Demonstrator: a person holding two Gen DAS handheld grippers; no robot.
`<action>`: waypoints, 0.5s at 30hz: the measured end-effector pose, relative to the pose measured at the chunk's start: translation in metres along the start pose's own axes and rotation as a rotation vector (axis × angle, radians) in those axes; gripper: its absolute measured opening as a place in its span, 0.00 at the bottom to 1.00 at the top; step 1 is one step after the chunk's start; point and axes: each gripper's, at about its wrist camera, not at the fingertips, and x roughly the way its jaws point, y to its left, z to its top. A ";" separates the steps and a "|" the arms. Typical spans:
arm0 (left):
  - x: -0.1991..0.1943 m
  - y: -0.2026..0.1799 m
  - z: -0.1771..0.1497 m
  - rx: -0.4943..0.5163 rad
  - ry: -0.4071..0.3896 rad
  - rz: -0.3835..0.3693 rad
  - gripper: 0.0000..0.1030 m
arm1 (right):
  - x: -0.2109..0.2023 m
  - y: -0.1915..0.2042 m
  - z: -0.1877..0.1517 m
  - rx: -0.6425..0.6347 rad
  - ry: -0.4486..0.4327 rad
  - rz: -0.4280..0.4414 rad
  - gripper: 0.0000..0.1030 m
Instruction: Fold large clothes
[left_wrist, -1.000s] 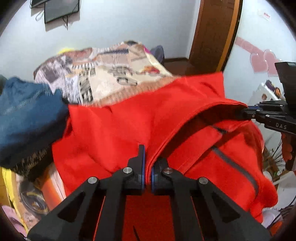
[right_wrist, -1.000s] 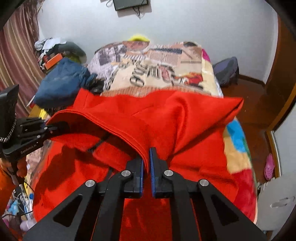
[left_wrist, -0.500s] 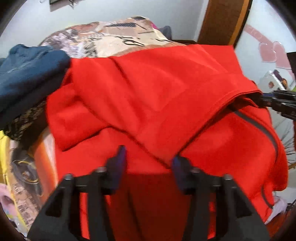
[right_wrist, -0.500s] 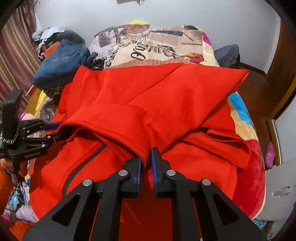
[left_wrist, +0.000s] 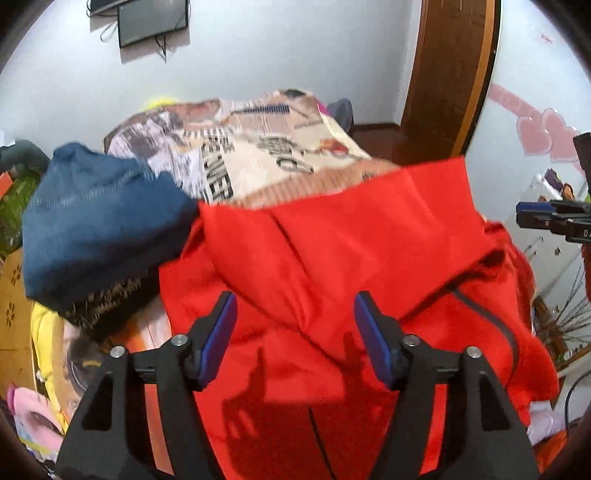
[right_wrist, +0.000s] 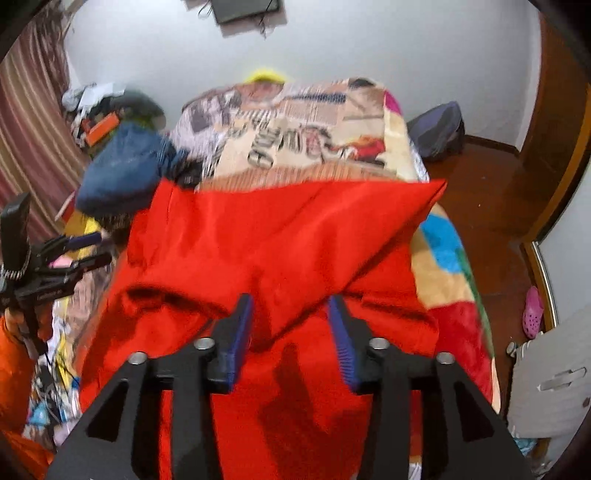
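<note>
A large red zip garment (left_wrist: 351, 266) lies folded over itself on the bed; it also shows in the right wrist view (right_wrist: 280, 240). My left gripper (left_wrist: 295, 317) is open and empty, its blue pads just above the folded edge. My right gripper (right_wrist: 290, 317) is open and empty above the fold on the other side. Each gripper appears at the edge of the other's view: the right one (left_wrist: 546, 218), the left one (right_wrist: 74, 251).
A blue denim garment (left_wrist: 99, 218) is piled left of the red one. A printed blanket (left_wrist: 258, 158) covers the bed (right_wrist: 450, 280) beyond. A dark bag (right_wrist: 439, 129) sits on the wooden floor; a door (left_wrist: 450, 74) stands at right.
Both grippers held the red garment's edge a second ago. Both have opened and let it go, and the folded layer now rests on the garment.
</note>
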 end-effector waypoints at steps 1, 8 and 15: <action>0.003 0.001 0.004 -0.012 -0.004 -0.001 0.65 | 0.001 -0.001 0.002 0.011 -0.010 -0.001 0.43; 0.066 0.004 0.003 -0.109 0.097 0.019 0.65 | 0.047 -0.012 0.007 0.103 0.051 -0.010 0.43; 0.093 0.029 -0.029 -0.188 0.189 0.012 0.67 | 0.060 -0.029 -0.011 0.142 0.109 0.007 0.52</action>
